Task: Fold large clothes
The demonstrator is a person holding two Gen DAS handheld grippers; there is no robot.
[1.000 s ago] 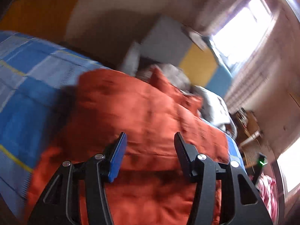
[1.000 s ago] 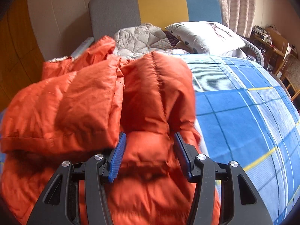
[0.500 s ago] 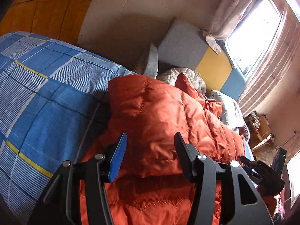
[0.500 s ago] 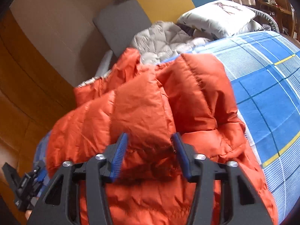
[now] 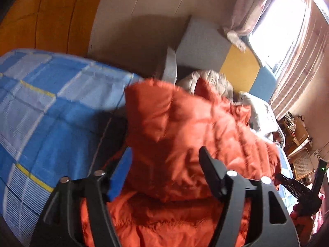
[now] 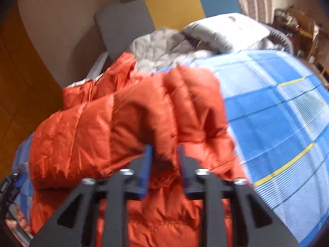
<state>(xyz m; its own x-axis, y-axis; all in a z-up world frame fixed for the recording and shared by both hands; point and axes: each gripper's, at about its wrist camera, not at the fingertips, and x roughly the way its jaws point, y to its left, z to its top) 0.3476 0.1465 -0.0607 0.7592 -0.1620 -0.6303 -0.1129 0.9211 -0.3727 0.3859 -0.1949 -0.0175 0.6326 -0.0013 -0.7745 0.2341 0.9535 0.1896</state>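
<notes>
A puffy orange down jacket point(image 5: 174, 123) lies bunched on the bed, its sleeves folded over the body point(image 6: 123, 123). My left gripper point(image 5: 164, 156) hangs low over the jacket's near left part. Its jaws are opening wide, with a thick fold of the jacket between them and no pad pressing on it. My right gripper point(image 6: 164, 149) has its jaws narrow on a pinch of jacket fabric at the near edge of the folded sleeve, and they are opening. The right gripper point(image 5: 298, 187) also shows at the far right of the left wrist view, in a hand.
A blue plaid bedcover point(image 6: 277, 123) spreads on both sides of the jacket point(image 5: 51, 113). A grey quilt point(image 6: 160, 47) and a pillow point(image 6: 226, 30) lie against the grey, yellow and blue headboard point(image 6: 174, 6). Wooden furniture point(image 5: 298, 133) stands beyond the bed, under a curtained window point(image 5: 287, 20).
The left jaws have spread wider over the jacket. The right jaws have drawn in from a wide stance to a narrow pinch on the fabric. Both views have tilted a little.
</notes>
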